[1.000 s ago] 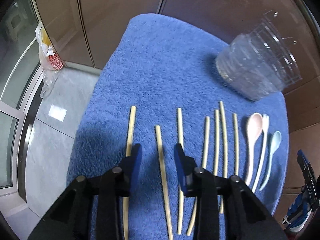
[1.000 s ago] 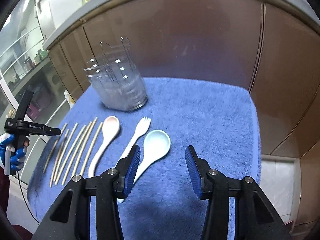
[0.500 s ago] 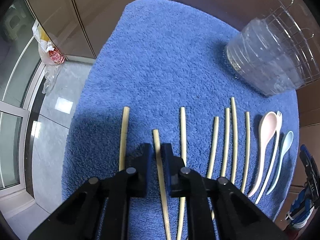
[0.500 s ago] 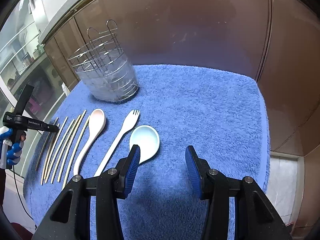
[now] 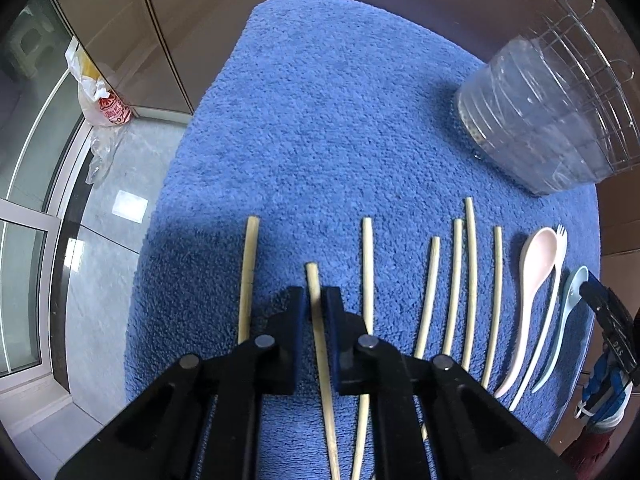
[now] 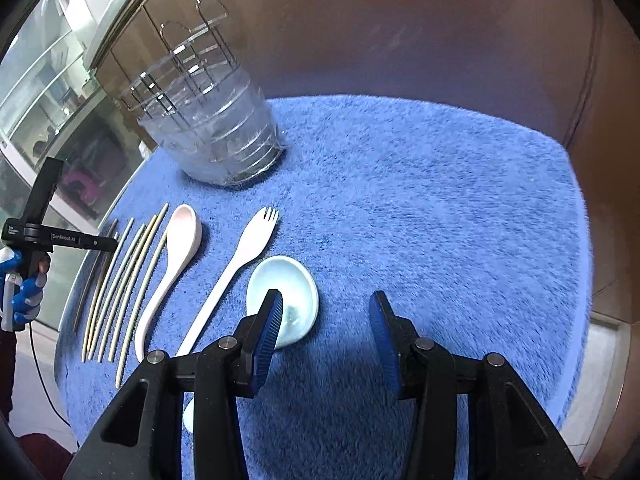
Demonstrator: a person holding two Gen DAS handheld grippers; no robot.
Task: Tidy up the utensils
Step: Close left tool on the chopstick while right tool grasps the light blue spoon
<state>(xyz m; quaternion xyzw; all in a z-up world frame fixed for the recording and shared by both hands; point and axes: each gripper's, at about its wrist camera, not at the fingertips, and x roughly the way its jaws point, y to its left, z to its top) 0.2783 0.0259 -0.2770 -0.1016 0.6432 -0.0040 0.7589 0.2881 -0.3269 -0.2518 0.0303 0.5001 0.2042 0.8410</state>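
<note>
Several pale chopsticks (image 5: 456, 280) lie side by side on a blue towel (image 5: 320, 120). My left gripper (image 5: 314, 294) points steeply down, and its jaws are closing on one chopstick (image 5: 320, 344), with the pads against both of its sides. To the right lie a pink spoon (image 5: 536, 264), a white fork (image 5: 554, 280) and a light blue spoon (image 5: 572, 292). My right gripper (image 6: 325, 300) hangs open low over the towel. Its left finger overlaps the light blue spoon's bowl (image 6: 288, 284), and only towel shows between the jaws. The fork (image 6: 248, 248) and pink spoon (image 6: 180, 240) lie left of it.
A clear plastic and wire utensil holder (image 6: 208, 132) stands at the back of the towel, beyond the spoons. Brown cabinet doors close off the far side. A gloved hand (image 6: 24, 292) holds the left gripper's handle. A plastic bag (image 5: 100, 96) sits on the floor at the left.
The left jaws have drawn in from wide apart onto the chopstick between them. The right gripper has dropped and come closer to the light blue spoon.
</note>
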